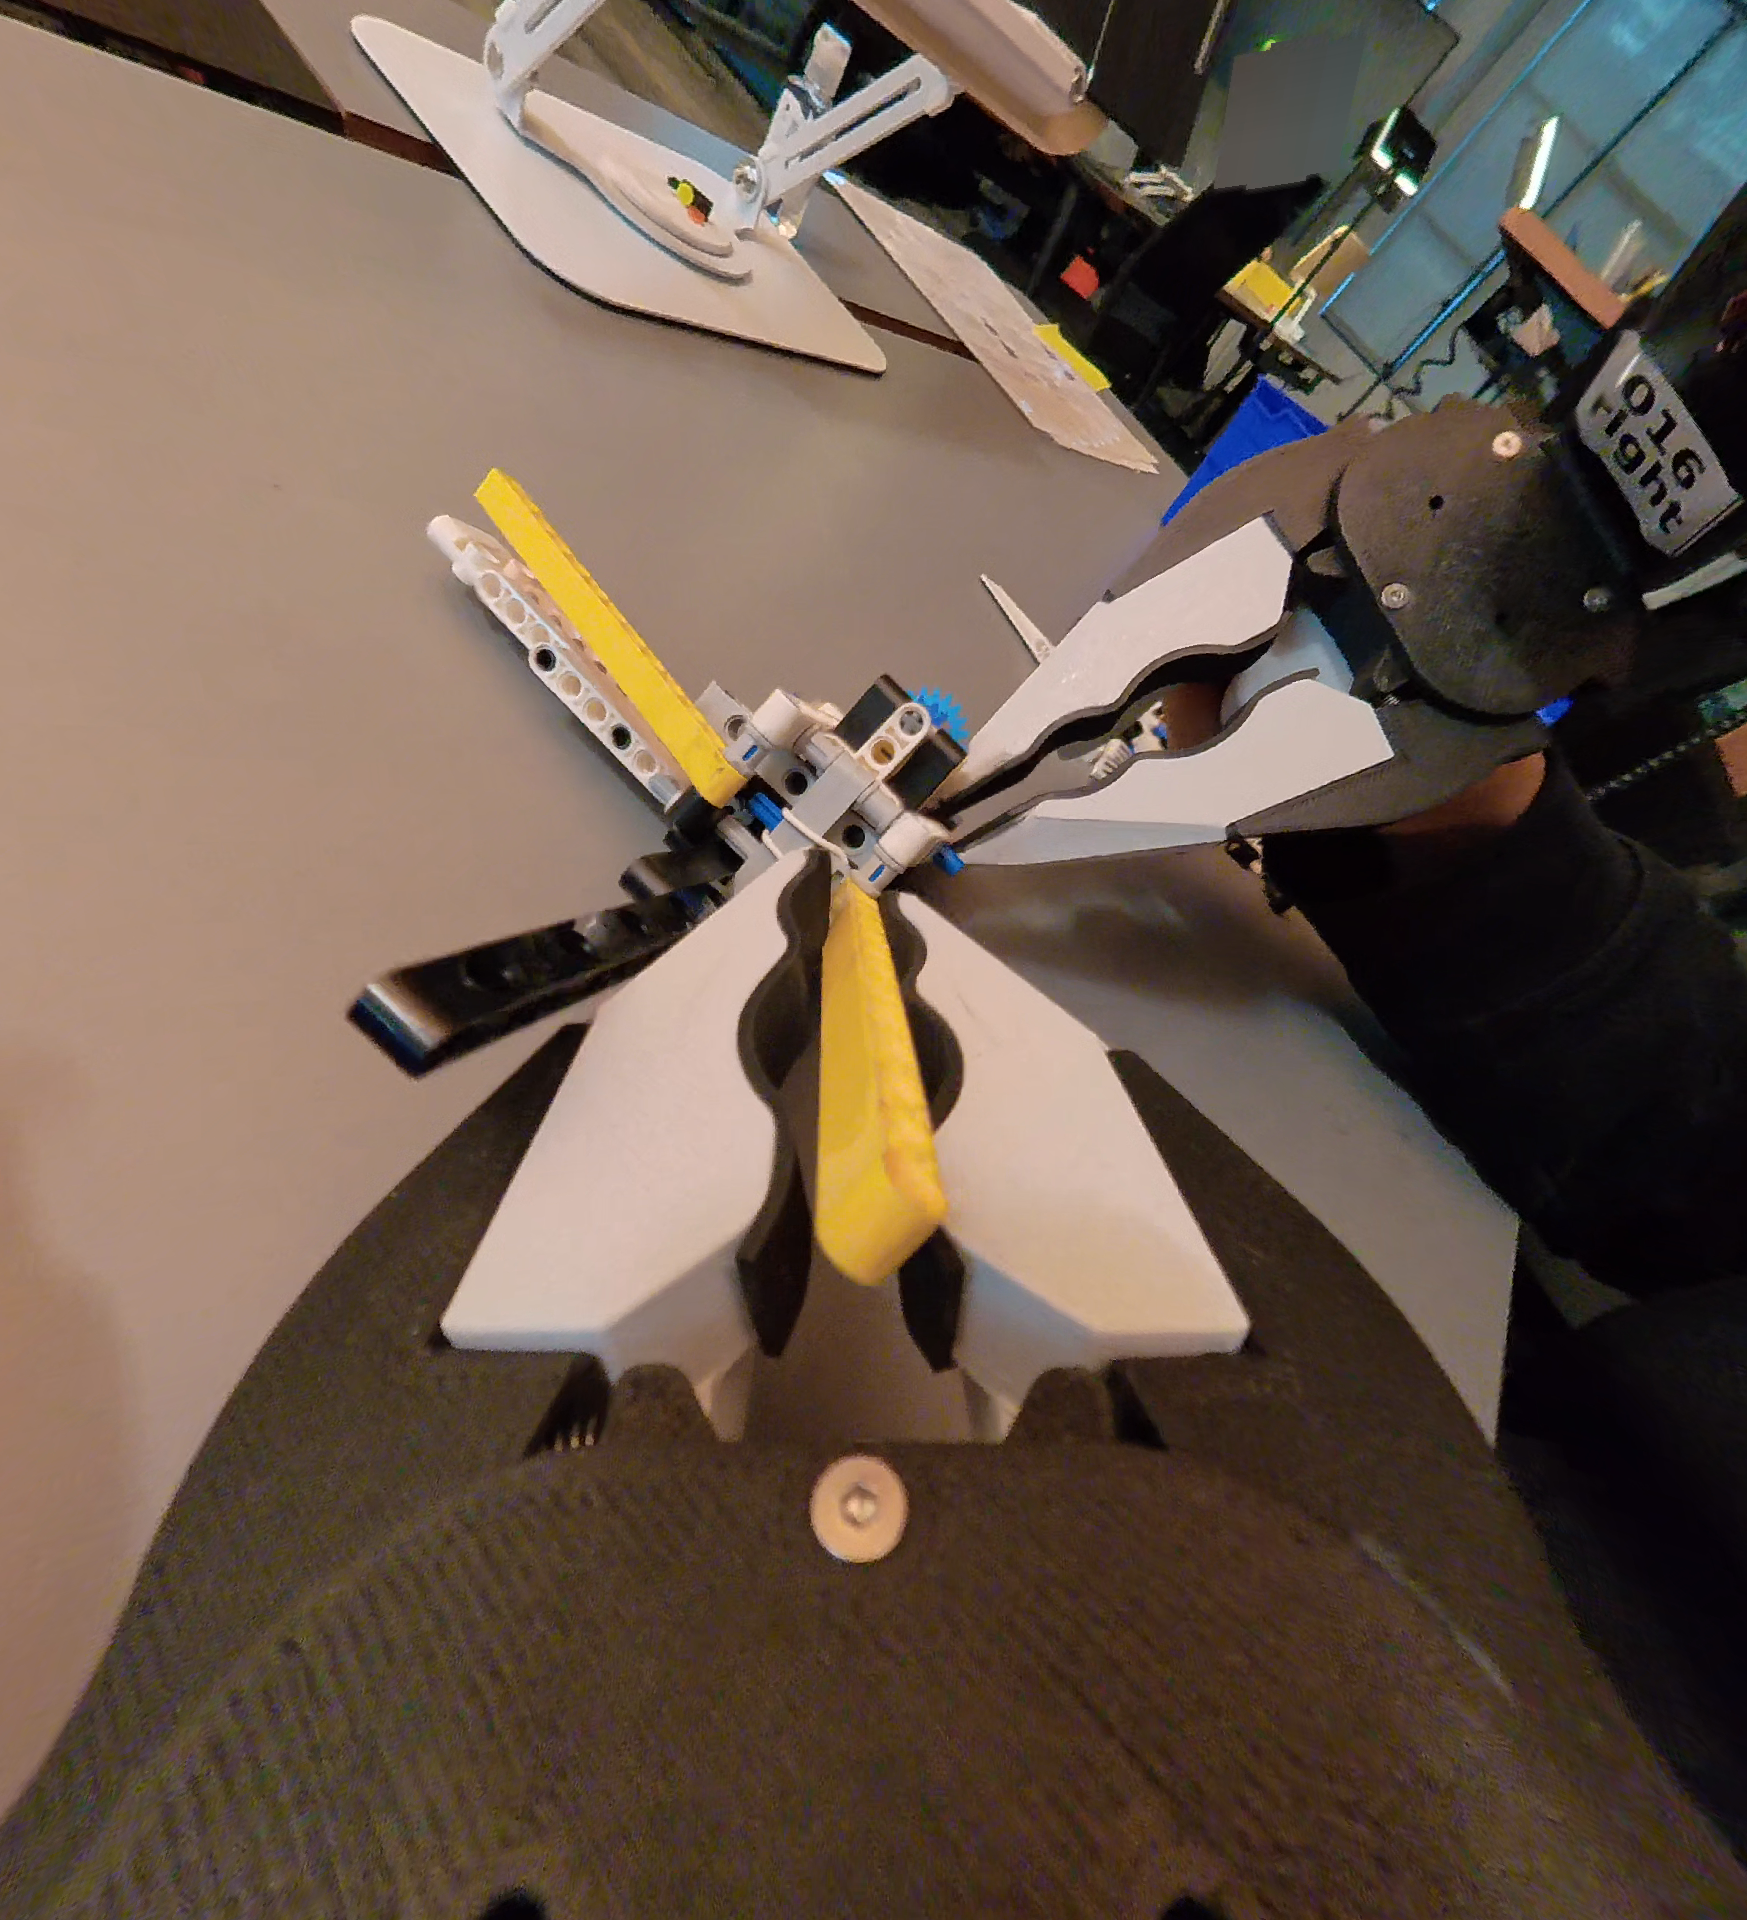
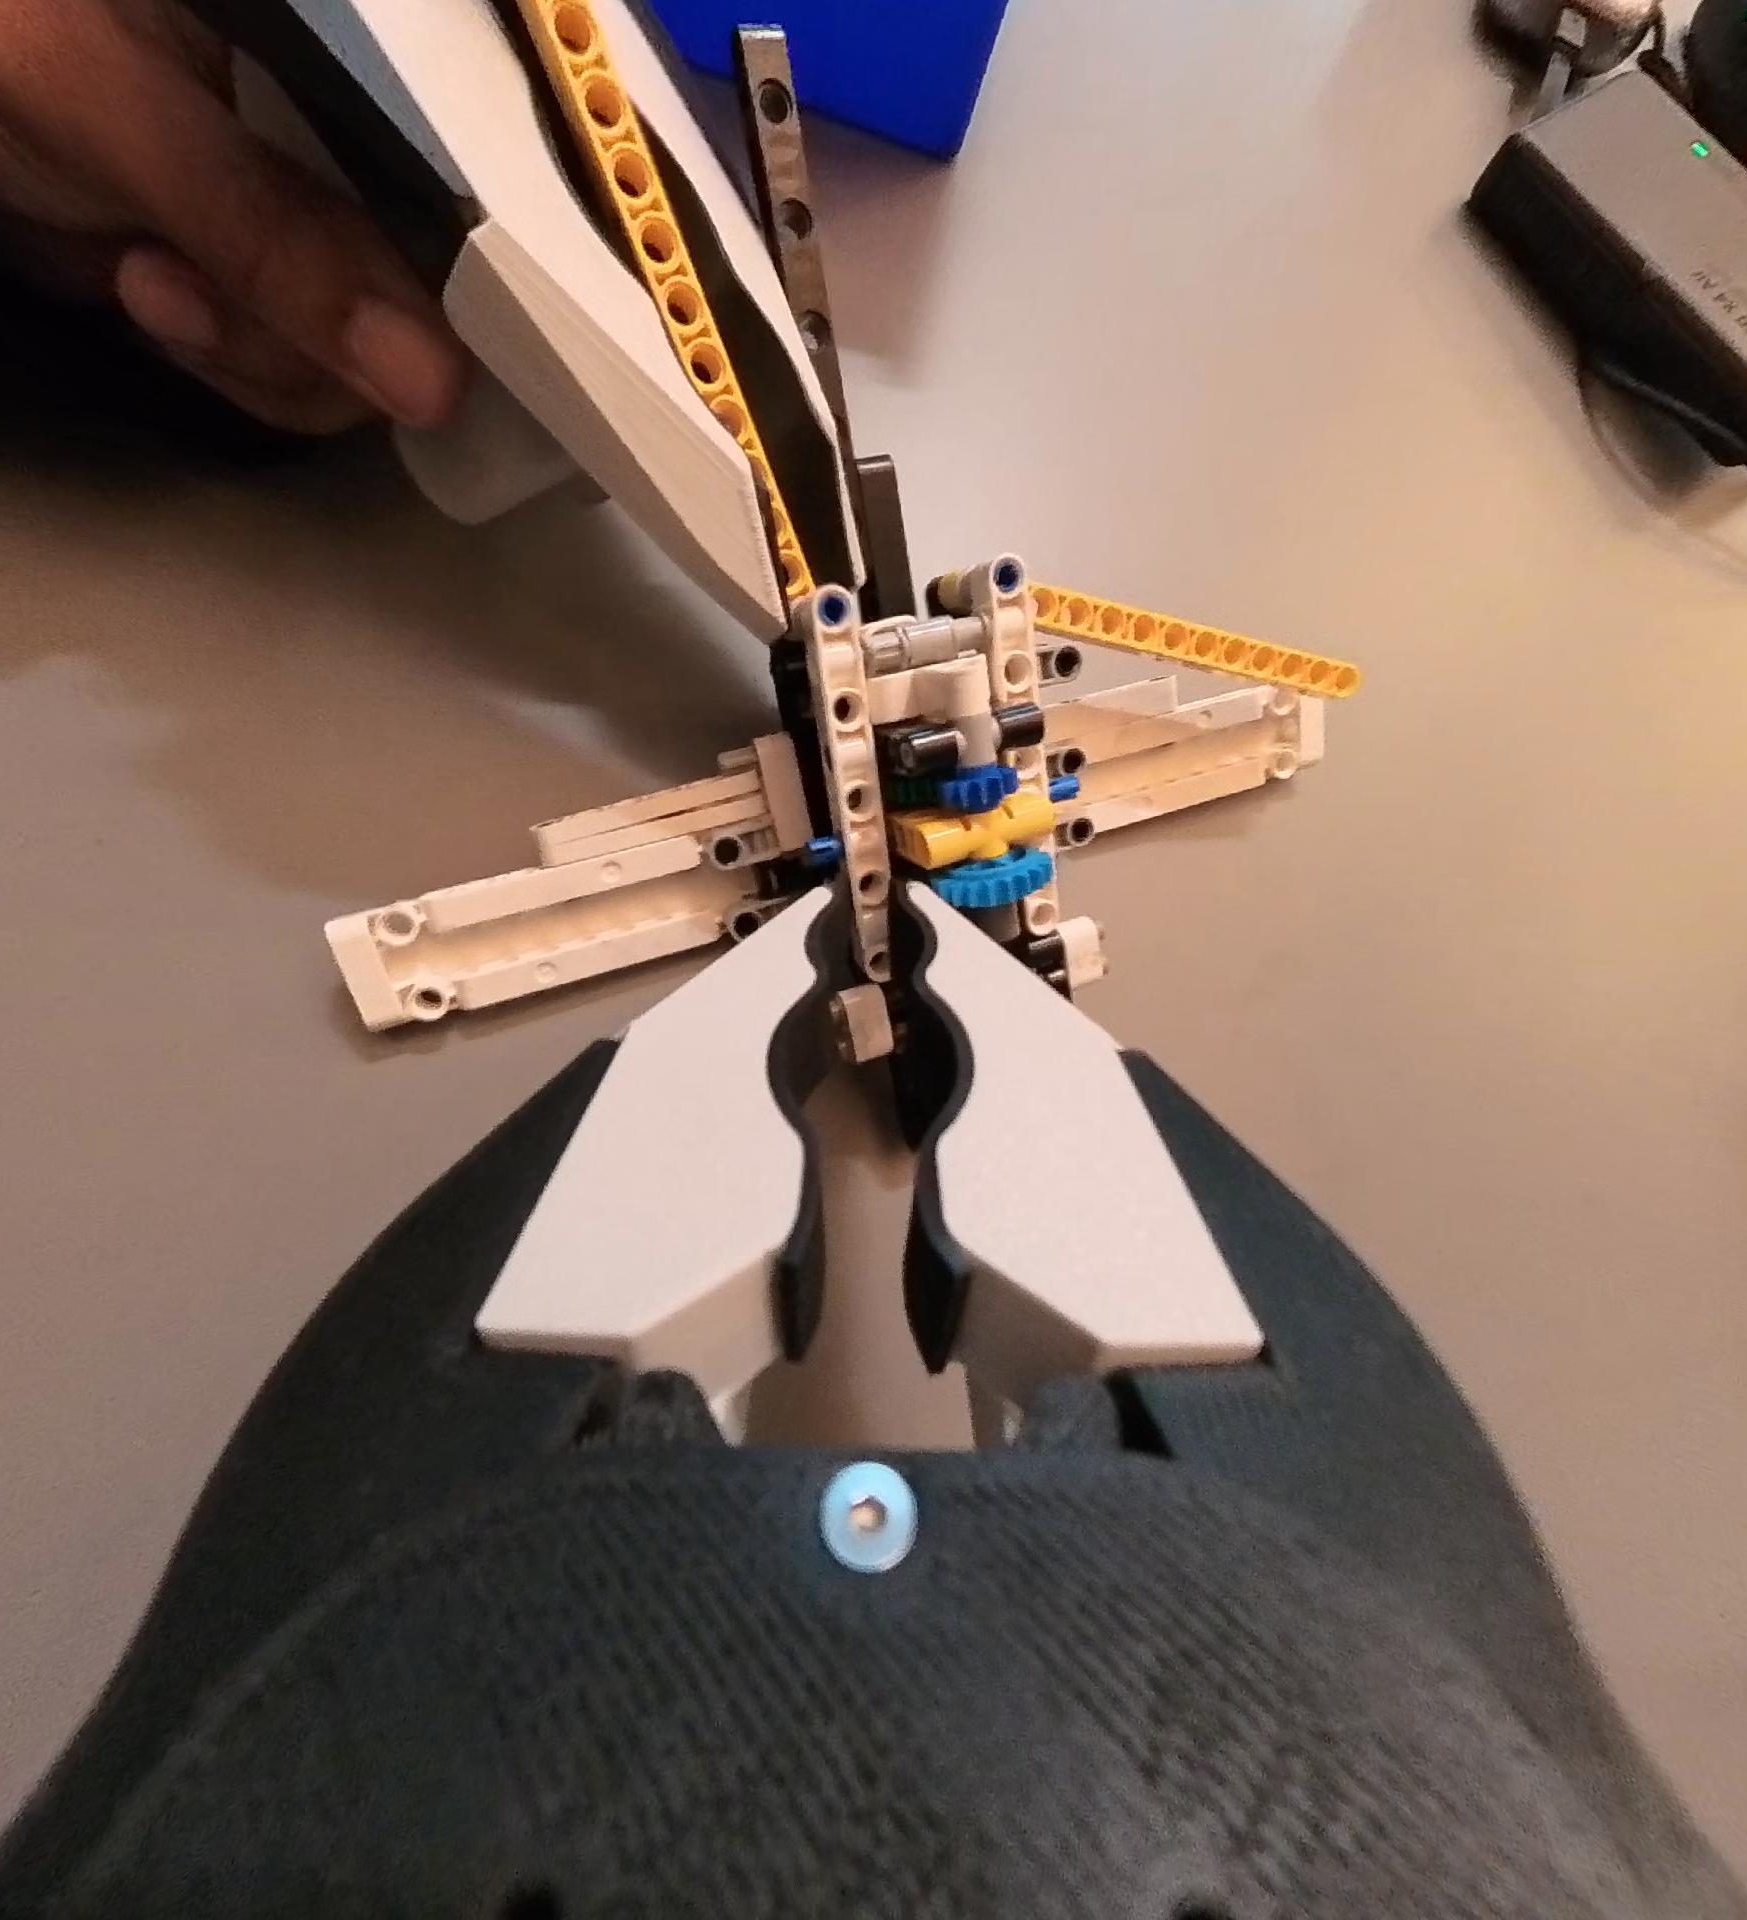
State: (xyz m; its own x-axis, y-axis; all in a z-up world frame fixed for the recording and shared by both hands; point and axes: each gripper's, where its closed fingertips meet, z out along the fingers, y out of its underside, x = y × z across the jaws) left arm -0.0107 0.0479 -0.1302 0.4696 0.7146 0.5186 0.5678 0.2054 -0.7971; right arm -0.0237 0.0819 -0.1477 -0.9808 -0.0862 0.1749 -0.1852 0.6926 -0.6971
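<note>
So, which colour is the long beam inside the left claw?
Yellow beam, clearest in the left wrist view.

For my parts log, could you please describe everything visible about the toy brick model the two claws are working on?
The brick model is a plastic build of white pin-hole beams with grey connectors, blue gears and a yellow core. White panels spread sideways and a yellow beam juts out over the grey table. The left claw is shut on another yellow beam; the right claw is shut on a white beam.
</note>
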